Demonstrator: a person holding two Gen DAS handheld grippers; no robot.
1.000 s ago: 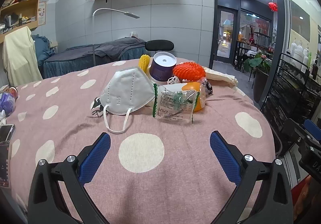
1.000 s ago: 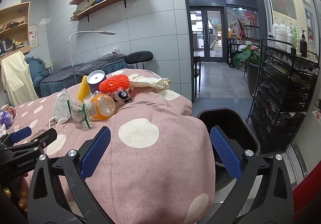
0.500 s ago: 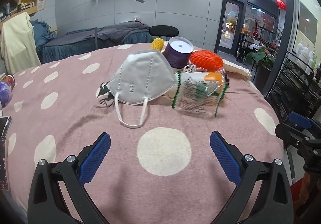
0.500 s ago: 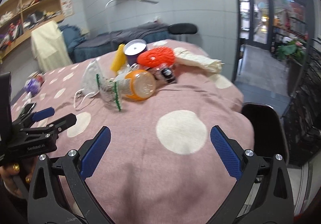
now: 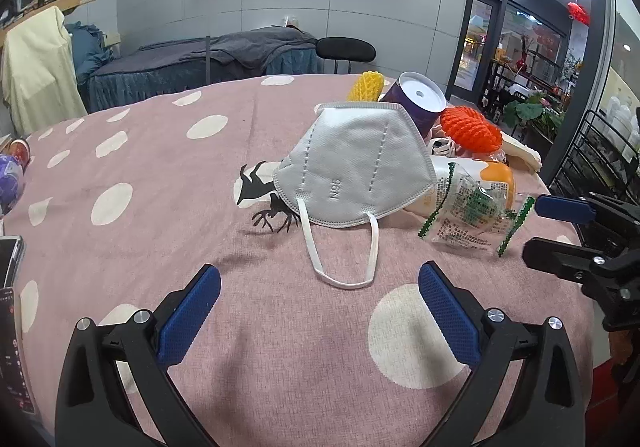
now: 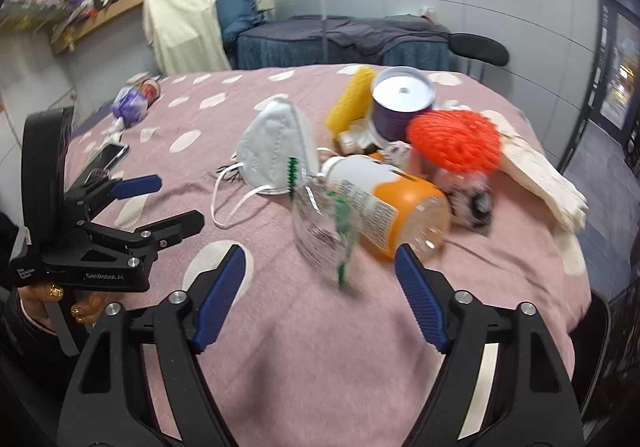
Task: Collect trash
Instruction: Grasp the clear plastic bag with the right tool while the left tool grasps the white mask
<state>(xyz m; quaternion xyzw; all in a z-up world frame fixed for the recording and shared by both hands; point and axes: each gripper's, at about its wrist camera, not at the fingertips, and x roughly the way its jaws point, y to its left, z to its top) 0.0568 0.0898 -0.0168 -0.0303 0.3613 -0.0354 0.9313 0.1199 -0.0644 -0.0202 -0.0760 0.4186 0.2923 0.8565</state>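
While both tongs stand spread apart and hold nothing, the left tongs (image 5: 319, 297) sit low in the frame's centre, squared up to the white N95 mask (image 5: 354, 177) in mid-frame, whose ear loop (image 5: 342, 255) trails down toward them. That line-up suggests the mask is the first pick. The right tongs (image 6: 320, 279) likewise sit at lower centre, facing the clear wrapper with green edges (image 6: 326, 225) just above them and the orange bottle (image 6: 390, 207) lying on its side behind it; this view is motion-blurred.

All the trash is heaped together on the pink polka-dot bench (image 5: 160, 175), right of centre in the left view. Counted: one mask, one wrapper, one bottle, one purple cylinder with a white lid (image 5: 416, 103), one orange foam net (image 5: 472, 131), one yellow foam net (image 5: 366, 87), one cream cloth or paper bundle (image 6: 540, 179). Smaller bits under the pile are too hidden to count.

At the right view's lower right edge a dark bin rim (image 6: 598, 321) peeks beside the bench, probably the destination.
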